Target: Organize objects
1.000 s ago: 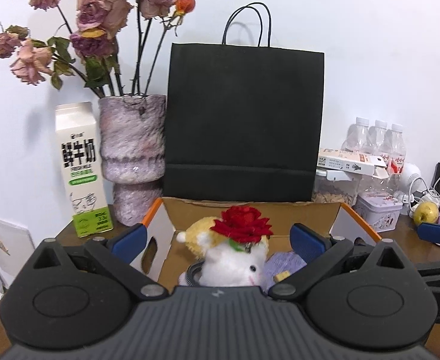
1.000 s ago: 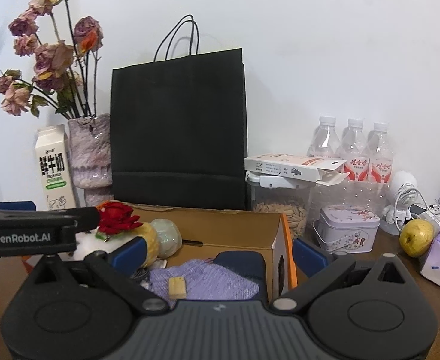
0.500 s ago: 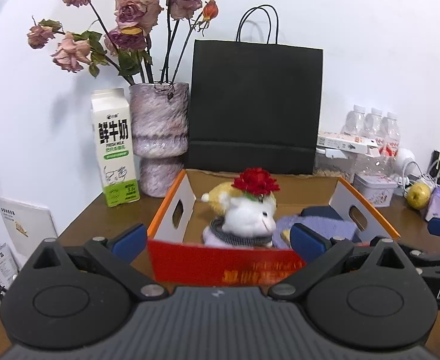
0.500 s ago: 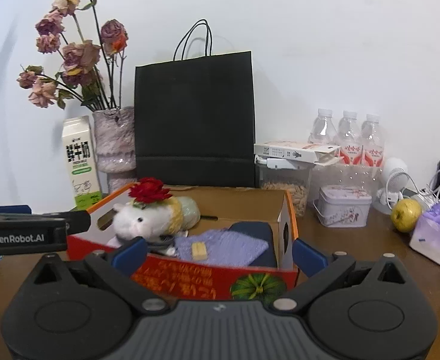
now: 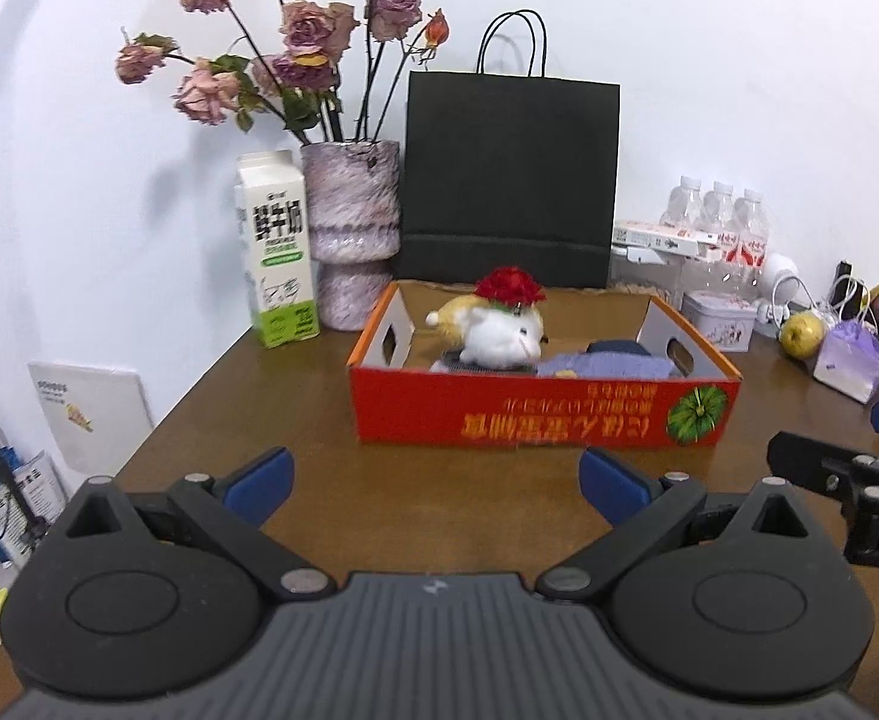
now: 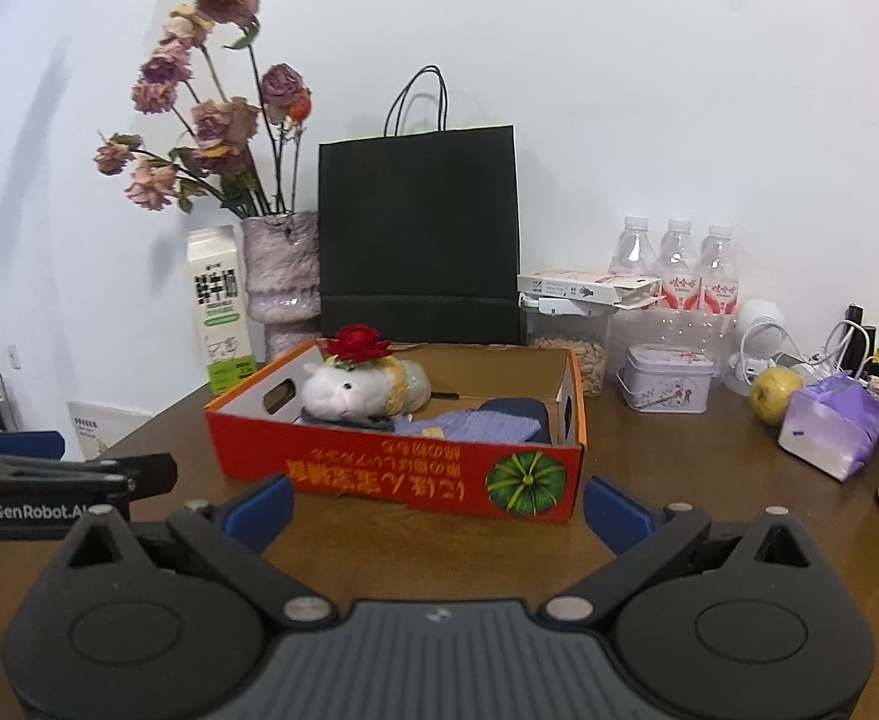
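A red cardboard box (image 5: 535, 414) (image 6: 403, 477) stands on the brown table. In it lie a white plush toy (image 5: 499, 336) (image 6: 349, 387) with a red rose (image 5: 508, 287) (image 6: 358, 342) on top, a purple knitted cloth (image 5: 607, 366) (image 6: 469, 423) and a dark blue item. My left gripper (image 5: 436, 483) is open and empty, in front of the box. My right gripper (image 6: 436, 507) is open and empty, also in front of the box. Each gripper shows at the edge of the other's view.
Behind the box stand a milk carton (image 5: 274, 252), a vase of dried roses (image 5: 352, 240) and a black paper bag (image 5: 508, 180). To the right are water bottles (image 6: 676, 270), a jar, a tin (image 6: 667, 378), an apple (image 6: 775, 393) and a purple pouch (image 6: 832, 432).
Both grippers have pulled back from over the box to in front of it, both open and empty throughout. The box's contents have stayed in place.
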`<state>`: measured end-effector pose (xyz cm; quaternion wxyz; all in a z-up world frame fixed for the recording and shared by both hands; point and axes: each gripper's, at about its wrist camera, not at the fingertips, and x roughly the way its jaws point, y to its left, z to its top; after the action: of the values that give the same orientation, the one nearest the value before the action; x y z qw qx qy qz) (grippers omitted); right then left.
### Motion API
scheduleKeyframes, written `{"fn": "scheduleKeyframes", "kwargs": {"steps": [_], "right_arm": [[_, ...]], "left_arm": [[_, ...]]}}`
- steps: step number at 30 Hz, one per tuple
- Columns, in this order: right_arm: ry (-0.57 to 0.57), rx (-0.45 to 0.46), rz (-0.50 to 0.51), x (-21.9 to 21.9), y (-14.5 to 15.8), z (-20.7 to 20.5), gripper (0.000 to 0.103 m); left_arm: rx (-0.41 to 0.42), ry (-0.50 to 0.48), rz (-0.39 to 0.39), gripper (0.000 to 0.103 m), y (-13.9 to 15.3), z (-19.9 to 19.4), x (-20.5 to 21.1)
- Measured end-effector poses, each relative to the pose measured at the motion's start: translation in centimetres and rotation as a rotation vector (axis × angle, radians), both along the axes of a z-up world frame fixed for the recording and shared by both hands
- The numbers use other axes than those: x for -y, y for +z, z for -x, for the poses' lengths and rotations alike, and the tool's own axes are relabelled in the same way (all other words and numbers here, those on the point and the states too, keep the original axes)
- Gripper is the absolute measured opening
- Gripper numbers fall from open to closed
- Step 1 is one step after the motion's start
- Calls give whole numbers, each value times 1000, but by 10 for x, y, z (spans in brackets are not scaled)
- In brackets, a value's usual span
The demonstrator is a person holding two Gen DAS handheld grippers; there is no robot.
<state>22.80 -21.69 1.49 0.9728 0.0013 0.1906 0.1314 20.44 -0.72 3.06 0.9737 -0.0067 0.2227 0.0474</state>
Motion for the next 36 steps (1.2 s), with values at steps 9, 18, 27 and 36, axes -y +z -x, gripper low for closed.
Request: {"fn": "scheduleKeyframes", "kwargs": {"steps": [9,18,27,36], "right_arm": [[11,-25,1,9,-4,59,103],[5,-57,-1,17,-19,96,103],[0,-47,-13,24,-16,111,103],[7,-51,-10,21,-17,112,103]], "left_arm": [[-19,-3,-21,103,-3,64,1],[-43,-20,-11,103,-19,102,9],[-43,-16,-10,103,-20,109,9],[-48,-13,-12,103,-21,109,8]]}}
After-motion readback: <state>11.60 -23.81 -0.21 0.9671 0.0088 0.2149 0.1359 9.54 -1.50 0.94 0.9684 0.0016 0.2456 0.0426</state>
